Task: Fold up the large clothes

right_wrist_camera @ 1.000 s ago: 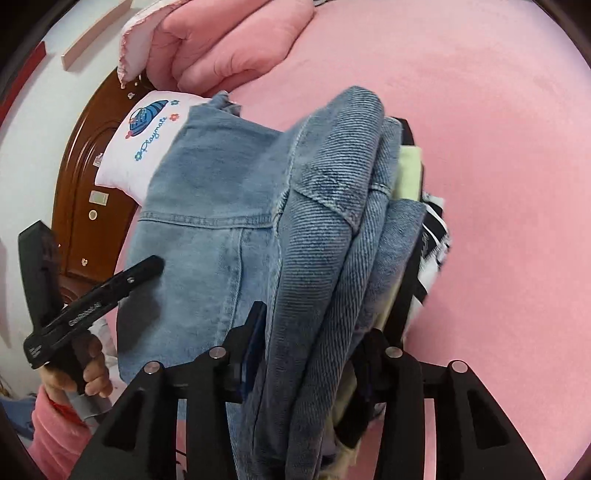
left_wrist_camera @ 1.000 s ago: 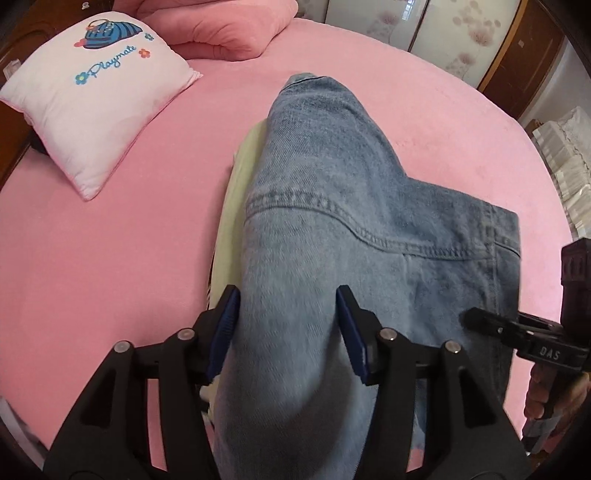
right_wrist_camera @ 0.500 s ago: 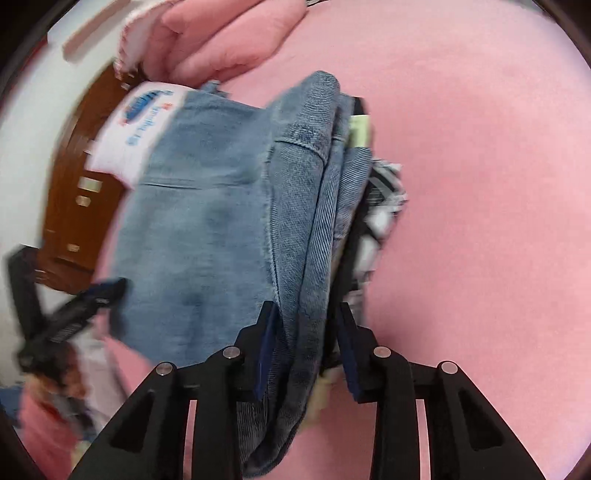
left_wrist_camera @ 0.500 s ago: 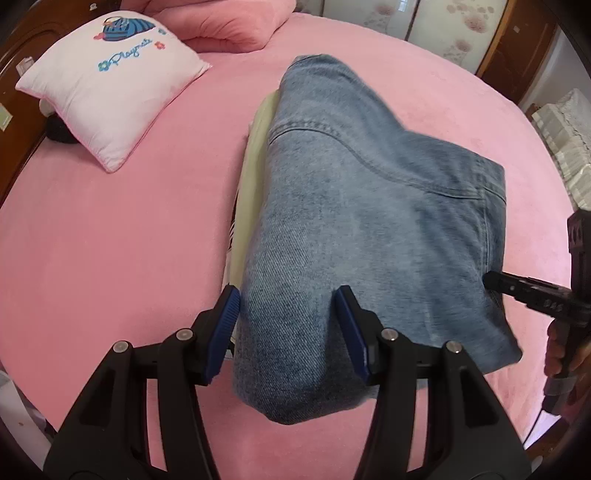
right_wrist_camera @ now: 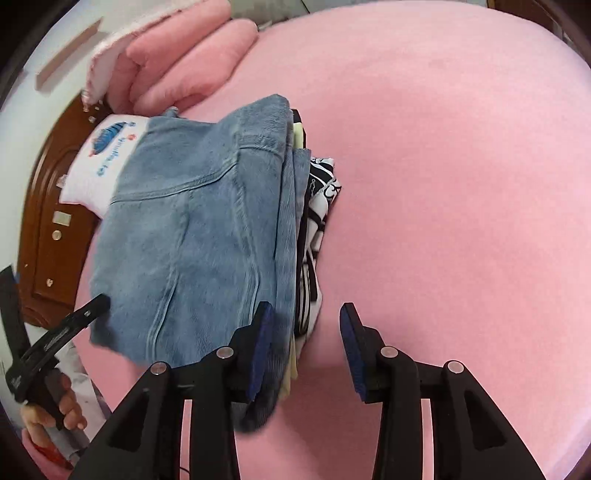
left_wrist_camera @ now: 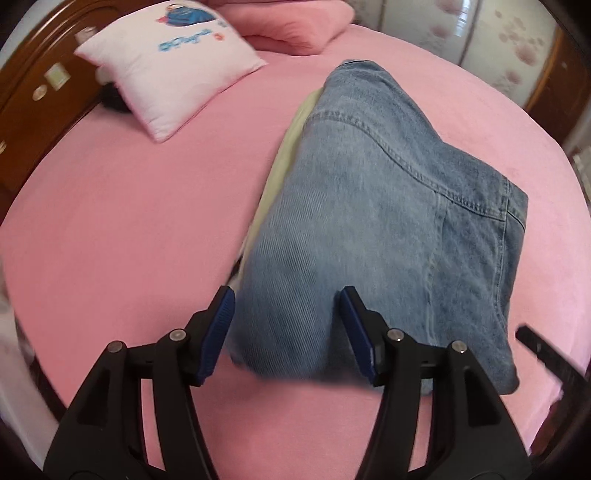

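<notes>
A folded light-blue denim garment (left_wrist_camera: 388,229) lies on top of a stack of folded clothes on the pink bed (left_wrist_camera: 129,229). A pale yellow layer (left_wrist_camera: 284,147) shows under its left edge. In the right wrist view the denim (right_wrist_camera: 192,240) sits over a black-and-white patterned piece (right_wrist_camera: 317,221). My left gripper (left_wrist_camera: 284,332) is open, its jaws on either side of the denim's near end, and grips nothing. My right gripper (right_wrist_camera: 304,347) is open beside the stack's right edge, its left finger (right_wrist_camera: 260,347) against the denim. The left gripper also shows at the left edge of the right wrist view (right_wrist_camera: 62,332).
A white pillow with a blue print (left_wrist_camera: 173,62) and a pink folded blanket (left_wrist_camera: 291,22) lie at the head of the bed. A brown wooden headboard (left_wrist_camera: 33,92) stands behind them. Wardrobe doors (left_wrist_camera: 480,33) are at the back right.
Both grippers have let go of the denim and drawn back. The right gripper's jaws have opened wide. The folded denim now rests on the stack.
</notes>
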Demonstrator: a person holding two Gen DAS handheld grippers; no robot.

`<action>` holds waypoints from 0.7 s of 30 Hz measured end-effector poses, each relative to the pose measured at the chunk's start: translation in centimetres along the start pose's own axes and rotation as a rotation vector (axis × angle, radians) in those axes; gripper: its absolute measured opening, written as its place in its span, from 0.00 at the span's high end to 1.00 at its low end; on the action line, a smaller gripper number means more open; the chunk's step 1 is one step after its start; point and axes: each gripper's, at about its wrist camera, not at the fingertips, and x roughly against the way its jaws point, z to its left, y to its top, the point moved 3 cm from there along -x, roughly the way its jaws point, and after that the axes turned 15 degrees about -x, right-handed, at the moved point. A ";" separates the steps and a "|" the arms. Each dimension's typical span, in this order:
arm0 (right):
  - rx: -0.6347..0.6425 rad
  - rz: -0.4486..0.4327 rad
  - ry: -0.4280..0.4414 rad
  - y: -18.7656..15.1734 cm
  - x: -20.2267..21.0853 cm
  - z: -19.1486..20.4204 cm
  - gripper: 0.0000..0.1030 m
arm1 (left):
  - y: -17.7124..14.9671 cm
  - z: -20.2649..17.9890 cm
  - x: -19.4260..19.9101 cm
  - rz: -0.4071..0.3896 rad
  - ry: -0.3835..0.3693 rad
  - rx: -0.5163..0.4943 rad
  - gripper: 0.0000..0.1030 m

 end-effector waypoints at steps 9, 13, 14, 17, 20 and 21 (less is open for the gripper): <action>-0.077 0.032 -0.066 -9.7 6.9 -9.7 0.61 | -8.5 -7.5 5.5 -0.061 -0.028 0.142 0.45; -0.150 0.022 -0.156 -13.7 11.5 -16.8 0.60 | -13.9 -13.3 5.7 0.055 0.006 -0.020 0.45; -0.178 0.017 -0.170 -14.7 12.6 -18.6 0.59 | -15.4 -14.7 6.2 0.068 0.007 -0.047 0.45; -0.257 0.002 -0.231 -17.9 16.6 -24.5 0.49 | -19.6 -19.2 7.8 0.101 -0.017 -0.113 0.45; -0.270 0.012 -0.301 -21.1 20.6 -29.6 0.47 | -24.2 -23.6 8.9 0.182 -0.073 -0.162 0.45; -0.266 0.015 -0.321 -21.9 21.8 -30.9 0.47 | -25.6 -24.9 9.2 0.205 -0.087 -0.172 0.45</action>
